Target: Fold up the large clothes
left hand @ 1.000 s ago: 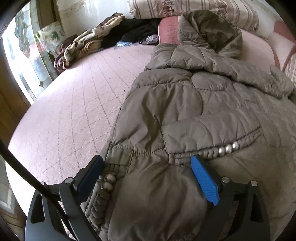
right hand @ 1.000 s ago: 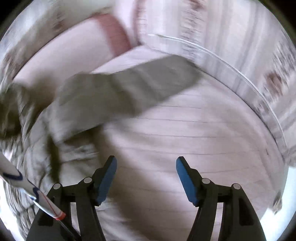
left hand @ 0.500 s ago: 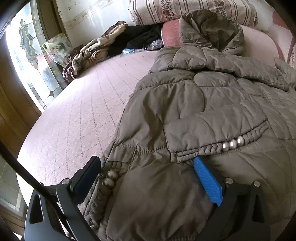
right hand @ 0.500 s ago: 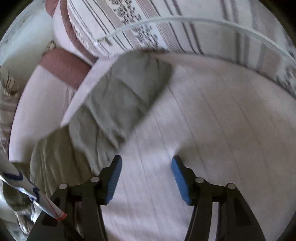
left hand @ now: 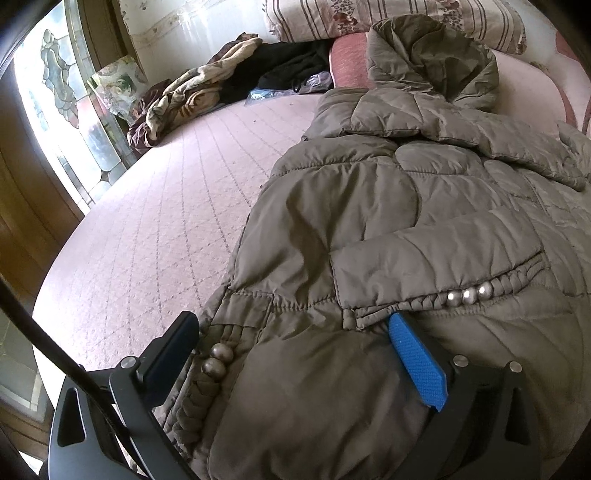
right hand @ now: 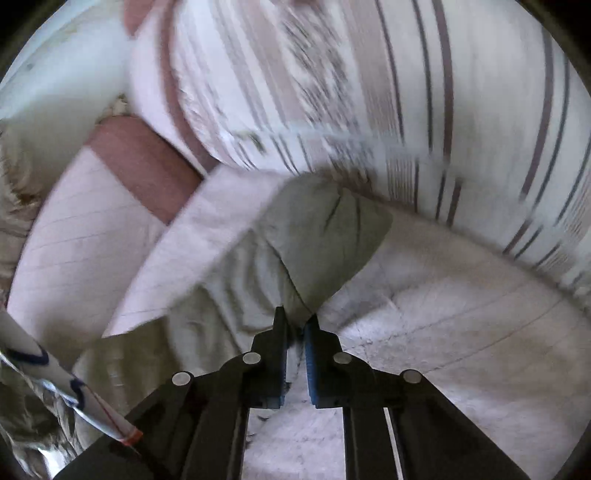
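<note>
A pink quilted bed point(left hand: 155, 236) fills the room's middle, with a stained-glass window point(left hand: 55, 92) at its left edge and striped pillows point(left hand: 369, 18) at the head. The olive puffer coat point(left hand: 369, 229) lies spread on the bed's right half, hood point(left hand: 432, 59) toward the pillows. A heap of blankets point(left hand: 184, 99) sits at the far left. The coat's right side is cut off, and the right wrist view is blurred. The left tool point(left hand: 291, 332) stands wide apart over the hem; the right tool point(right hand: 295, 328) is clamped on the sleeve point(right hand: 325, 236). Bare bed lies left of the coat.
</note>
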### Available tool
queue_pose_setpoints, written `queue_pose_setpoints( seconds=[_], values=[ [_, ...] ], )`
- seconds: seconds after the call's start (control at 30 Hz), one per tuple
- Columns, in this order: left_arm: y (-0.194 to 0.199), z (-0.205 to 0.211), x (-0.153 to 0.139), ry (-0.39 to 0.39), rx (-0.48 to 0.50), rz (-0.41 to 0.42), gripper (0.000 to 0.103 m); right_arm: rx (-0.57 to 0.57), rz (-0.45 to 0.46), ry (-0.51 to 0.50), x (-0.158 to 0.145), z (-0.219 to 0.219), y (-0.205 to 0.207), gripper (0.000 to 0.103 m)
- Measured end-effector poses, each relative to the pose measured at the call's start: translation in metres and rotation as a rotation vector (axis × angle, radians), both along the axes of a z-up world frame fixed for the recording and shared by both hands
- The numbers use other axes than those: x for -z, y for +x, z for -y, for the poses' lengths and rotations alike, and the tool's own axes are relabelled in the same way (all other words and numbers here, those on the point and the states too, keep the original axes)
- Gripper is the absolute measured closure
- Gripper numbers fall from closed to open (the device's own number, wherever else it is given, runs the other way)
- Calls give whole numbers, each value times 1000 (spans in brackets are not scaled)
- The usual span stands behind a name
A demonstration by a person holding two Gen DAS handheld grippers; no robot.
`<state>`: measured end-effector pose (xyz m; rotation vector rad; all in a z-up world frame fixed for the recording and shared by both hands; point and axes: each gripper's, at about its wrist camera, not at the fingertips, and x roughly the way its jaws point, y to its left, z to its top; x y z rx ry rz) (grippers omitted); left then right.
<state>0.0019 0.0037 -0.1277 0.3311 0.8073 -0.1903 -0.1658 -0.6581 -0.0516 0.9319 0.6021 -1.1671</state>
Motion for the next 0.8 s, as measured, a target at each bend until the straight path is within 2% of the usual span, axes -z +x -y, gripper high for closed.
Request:
queue_pose_setpoints(
  seconds=[0.17,0.3,0.4,0.53,0.6,0.67,0.8],
  values=[
    [1,-1,-4,-9,6,-33,1,-106,9,-125,-77,-46,23,95],
    [4,-12,-14,-95,18,-87,4,-257,64,-197,-130,-105,56,95],
    [0,-23,-28,-164,21,-82,4,-390,115,-210,-151,-157,85,96],
    [-2,-39,-47,-198,8,-24,4,-579,136,-198,-153,-235,133,95],
    [2,-50,-55,-210,-12,-1,4,-703,132,-181,-143,-280,165,96],
    [10,-65,-62,-233,-43,7,4,-794,110,-171,-129,-317,190,96],
    [32,-93,-68,-280,-114,-5,4,-941,26,-127,-78,-384,245,96]
  ],
)
